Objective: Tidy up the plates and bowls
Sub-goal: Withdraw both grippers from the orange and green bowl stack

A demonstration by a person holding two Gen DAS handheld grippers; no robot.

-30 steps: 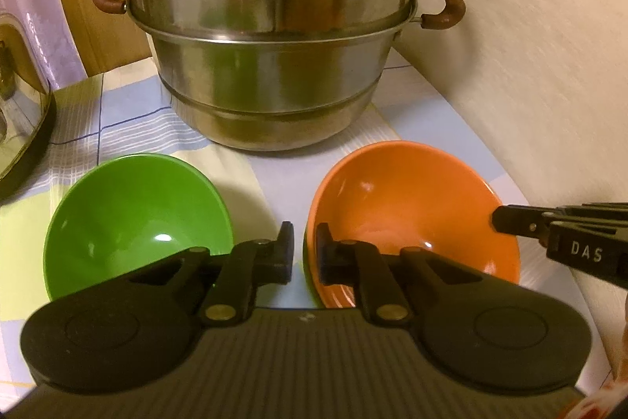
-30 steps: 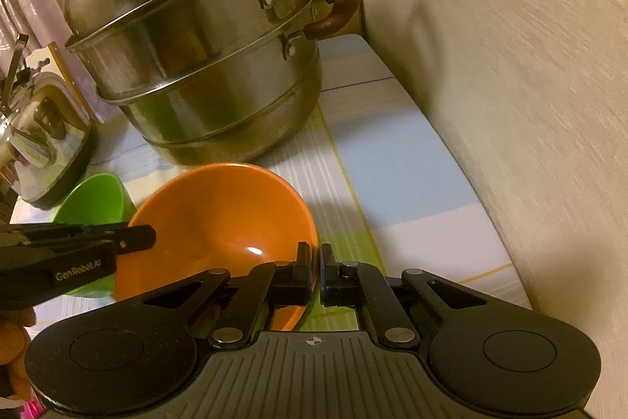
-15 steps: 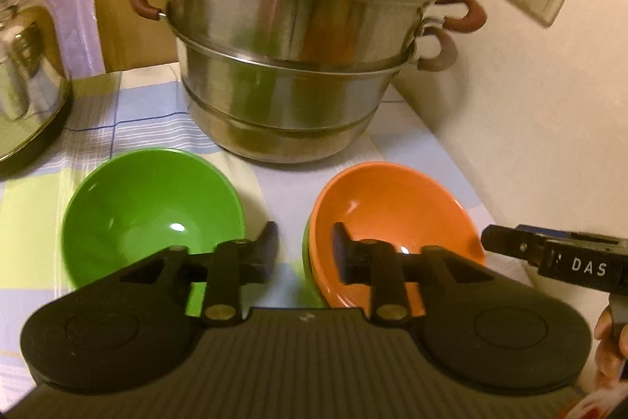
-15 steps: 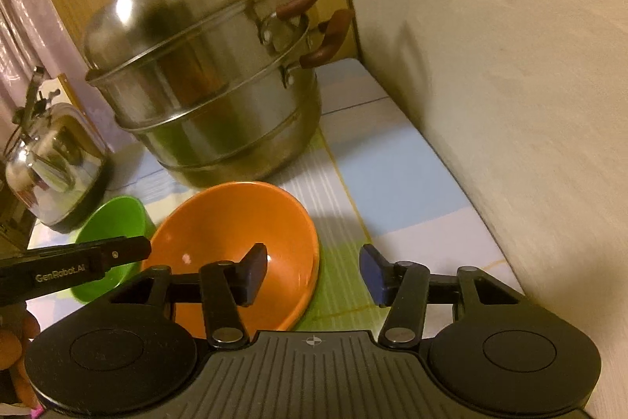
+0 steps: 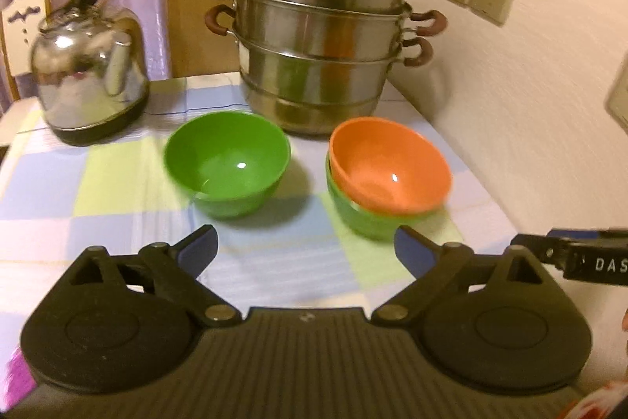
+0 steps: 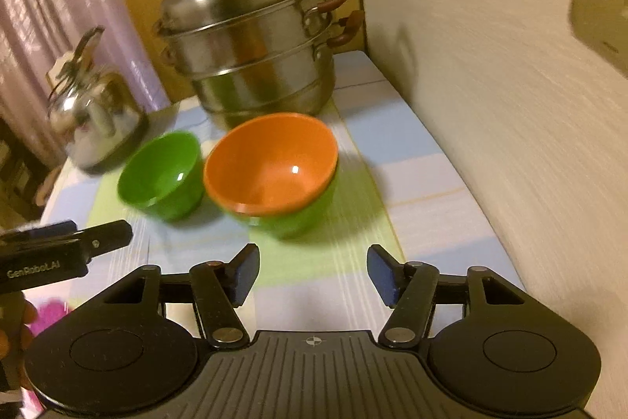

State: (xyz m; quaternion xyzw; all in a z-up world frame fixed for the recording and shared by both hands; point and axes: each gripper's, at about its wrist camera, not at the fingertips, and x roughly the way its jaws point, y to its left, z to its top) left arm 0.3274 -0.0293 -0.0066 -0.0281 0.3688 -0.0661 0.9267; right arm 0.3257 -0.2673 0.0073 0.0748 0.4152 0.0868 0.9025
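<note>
Orange bowl (image 5: 392, 163) nested in green bowl (image 5: 365, 218) on bench (image 5: 117, 183), near steamer (image 5: 322, 38). Second green bowl (image 5: 227, 163) apart, on their left. Kettle (image 5: 90, 77) far left, blurred. Left gripper (image 5: 306, 246) jaws just opening, now wide, empty. Right gripper (image 6: 313, 273) just opening, released, nothing between; probably clear of bowls.
</note>
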